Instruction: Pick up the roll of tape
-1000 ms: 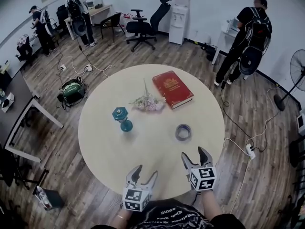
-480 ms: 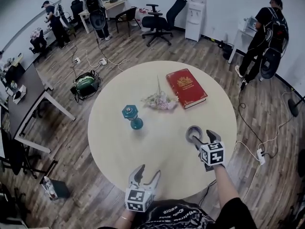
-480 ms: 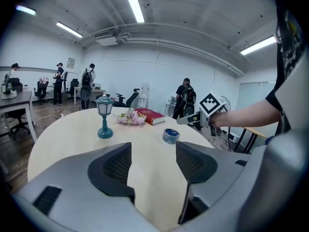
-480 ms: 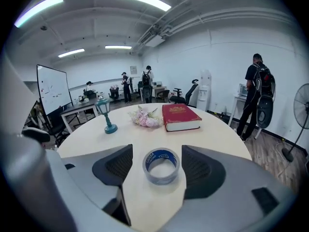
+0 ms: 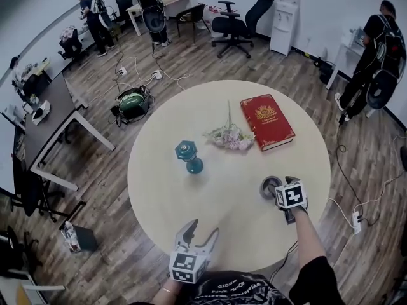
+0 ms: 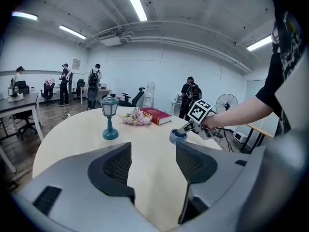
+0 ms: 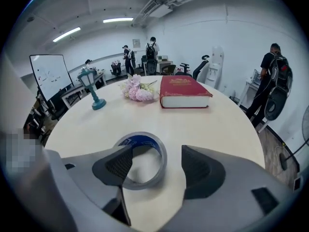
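Note:
The roll of tape [image 5: 269, 185], grey outside and blue inside [image 7: 140, 141], lies flat on the round beige table [image 5: 216, 202], right of centre. My right gripper [image 5: 280, 184] is down on it and stands open [image 7: 157, 156]. In the right gripper view the left finger reaches over the roll's hole and the right finger is outside its right wall. The pads do not press the wall. My left gripper [image 5: 202, 230] hovers open and empty [image 6: 152, 161] at the table's near edge. From there the tape [image 6: 177, 136] shows under the right gripper [image 6: 186, 130].
A teal lamp [image 5: 189, 155], a bunch of pale flowers [image 5: 230, 137] and a red book [image 5: 266, 121] stand further back on the table. Around it are office chairs, desks, floor cables and several people.
My right gripper has gone forward and down from the table's near edge to the tape and now straddles its wall. The left gripper has stayed near the front edge.

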`<state>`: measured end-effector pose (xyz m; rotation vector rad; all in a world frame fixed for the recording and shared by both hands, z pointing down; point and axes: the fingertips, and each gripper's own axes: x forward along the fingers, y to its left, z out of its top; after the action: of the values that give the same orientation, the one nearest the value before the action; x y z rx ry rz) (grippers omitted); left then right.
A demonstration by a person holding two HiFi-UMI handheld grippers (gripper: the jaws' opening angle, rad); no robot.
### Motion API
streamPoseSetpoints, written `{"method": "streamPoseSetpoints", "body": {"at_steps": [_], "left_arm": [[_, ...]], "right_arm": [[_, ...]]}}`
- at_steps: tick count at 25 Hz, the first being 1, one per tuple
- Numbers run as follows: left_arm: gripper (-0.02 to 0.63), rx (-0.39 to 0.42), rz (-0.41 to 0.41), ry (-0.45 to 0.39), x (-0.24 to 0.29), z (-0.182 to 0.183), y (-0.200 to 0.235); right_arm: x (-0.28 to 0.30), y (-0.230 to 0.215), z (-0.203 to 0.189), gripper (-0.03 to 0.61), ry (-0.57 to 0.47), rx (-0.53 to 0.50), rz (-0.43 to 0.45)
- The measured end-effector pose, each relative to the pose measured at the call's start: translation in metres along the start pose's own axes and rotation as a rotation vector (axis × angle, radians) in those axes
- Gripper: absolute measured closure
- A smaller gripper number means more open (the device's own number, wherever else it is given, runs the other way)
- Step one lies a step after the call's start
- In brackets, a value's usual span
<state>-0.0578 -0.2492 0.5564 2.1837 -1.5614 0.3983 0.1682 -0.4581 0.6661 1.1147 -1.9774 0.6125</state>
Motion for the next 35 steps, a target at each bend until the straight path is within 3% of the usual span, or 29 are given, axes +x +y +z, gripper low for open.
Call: {"method": "streamPoseSetpoints", "body": {"at_steps": [8,16,18,20,22,24,28,35], "left_arm": [[0.321,-0.004,0.010,0.029,0.011,-0.001,0.003],[0.321,-0.019,0.029,0.048,0.017,-0.008,0.008],[0.321,-0.014,0.022,0.056,0.018,-0.011,0.005],[0.321,-0.014,0.025,0.058,0.018,-0.013,0.004],[0.321,-0.019,0.028,0.058,0.018,-0.014,0.004],[0.321,-0.014,0.026,0.061,0.018,-0.016,0.004],[0.321,-0.004,0.025,0.052,0.016,-0.012,0.006],[0.321,-0.011,0.019,0.048,0.010,-0.014,0.006]], "right_arm": [[0.037,-0.008,-0.012,0.252,0.120,-0.016,0.046],[0.043,-0.009,-0.010,0.282,0.122,-0.060,0.040],[0.042,-0.005,-0.010,0.319,0.118,-0.084,0.045],[0.042,0.004,-0.009,0.433,0.115,-0.138,0.046],[0.043,0.011,-0.009,0.499,0.118,-0.199,0.036],[0.044,0.013,-0.009,0.508,0.121,-0.230,0.021],[0.041,0.014,-0.008,0.509,0.104,-0.187,-0.004],[0.020,0.008,0.017,0.515,-0.019,-0.129,-0.103]]}}
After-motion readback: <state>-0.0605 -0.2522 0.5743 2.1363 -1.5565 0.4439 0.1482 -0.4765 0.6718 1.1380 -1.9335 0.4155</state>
